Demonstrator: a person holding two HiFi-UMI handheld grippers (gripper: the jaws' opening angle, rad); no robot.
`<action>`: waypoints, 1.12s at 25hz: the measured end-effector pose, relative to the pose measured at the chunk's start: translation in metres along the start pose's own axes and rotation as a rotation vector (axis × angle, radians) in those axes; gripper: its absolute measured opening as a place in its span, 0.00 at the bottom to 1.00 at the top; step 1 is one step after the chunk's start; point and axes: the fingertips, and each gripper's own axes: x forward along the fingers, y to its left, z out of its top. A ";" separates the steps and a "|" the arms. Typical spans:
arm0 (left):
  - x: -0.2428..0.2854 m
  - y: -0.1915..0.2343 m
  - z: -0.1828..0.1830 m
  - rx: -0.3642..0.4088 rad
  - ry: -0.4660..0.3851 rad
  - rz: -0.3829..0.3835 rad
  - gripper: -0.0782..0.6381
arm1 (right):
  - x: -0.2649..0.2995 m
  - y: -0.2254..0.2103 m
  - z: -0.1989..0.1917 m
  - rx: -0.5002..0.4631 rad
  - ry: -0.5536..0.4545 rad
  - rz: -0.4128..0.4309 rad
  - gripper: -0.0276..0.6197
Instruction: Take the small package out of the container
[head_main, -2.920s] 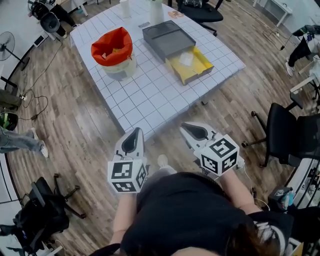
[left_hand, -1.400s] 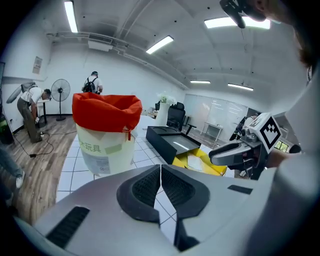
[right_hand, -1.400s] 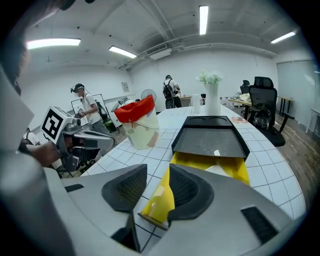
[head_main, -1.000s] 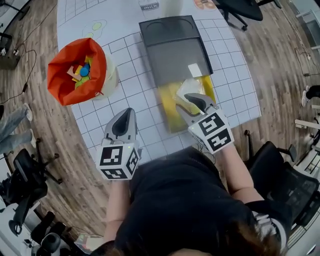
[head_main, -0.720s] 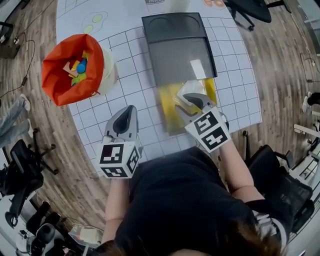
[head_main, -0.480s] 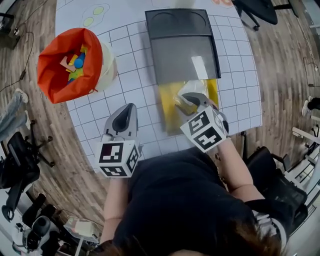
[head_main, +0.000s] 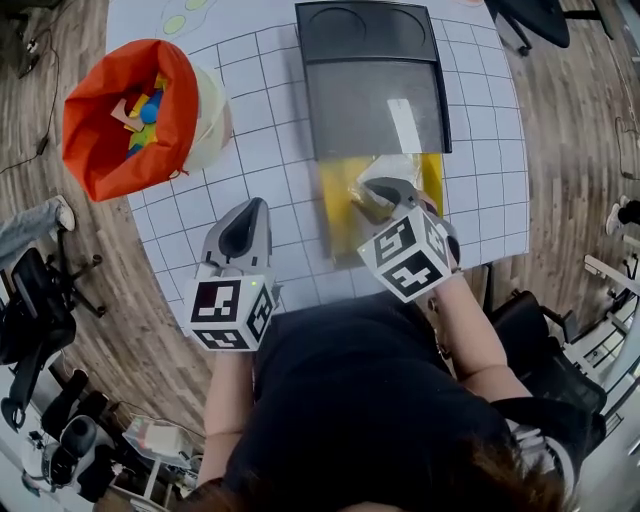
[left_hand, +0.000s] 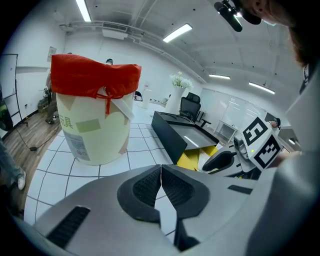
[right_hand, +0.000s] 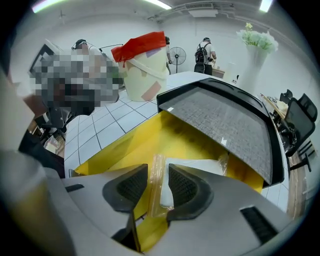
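Note:
The small package (head_main: 388, 171), a clear bag with a white pad inside, lies in the yellow tray (head_main: 335, 215) pulled out of the grey container (head_main: 375, 85). My right gripper (head_main: 368, 192) points steeply down into the tray. In the right gripper view its jaws (right_hand: 158, 172) straddle the package's (right_hand: 200, 167) crinkled near edge. They have just been closing; a gap still shows at the left pad, so they stand open. My left gripper (head_main: 250, 215) hovers over the table left of the tray, shut (left_hand: 161, 172) with nothing in it.
A cream bucket with an orange liner (head_main: 125, 110) full of small toys stands at the table's left. The grey container's sloped lid (right_hand: 225, 125) rises just behind the tray. The table's near edge is close under both grippers; office chairs stand on the floor around.
The person has come up to the table. Over the last second my right gripper sank into the yellow tray and tilted down onto the package. The left gripper dropped a little.

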 end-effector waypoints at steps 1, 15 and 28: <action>0.000 0.000 0.000 0.000 0.000 0.002 0.15 | 0.000 -0.001 0.000 0.004 0.001 -0.001 0.27; -0.018 0.006 0.002 0.026 -0.024 0.001 0.15 | -0.004 0.004 0.003 -0.004 -0.016 -0.043 0.07; -0.066 0.029 0.016 0.072 -0.109 -0.077 0.15 | -0.052 0.035 0.038 0.043 -0.112 -0.196 0.07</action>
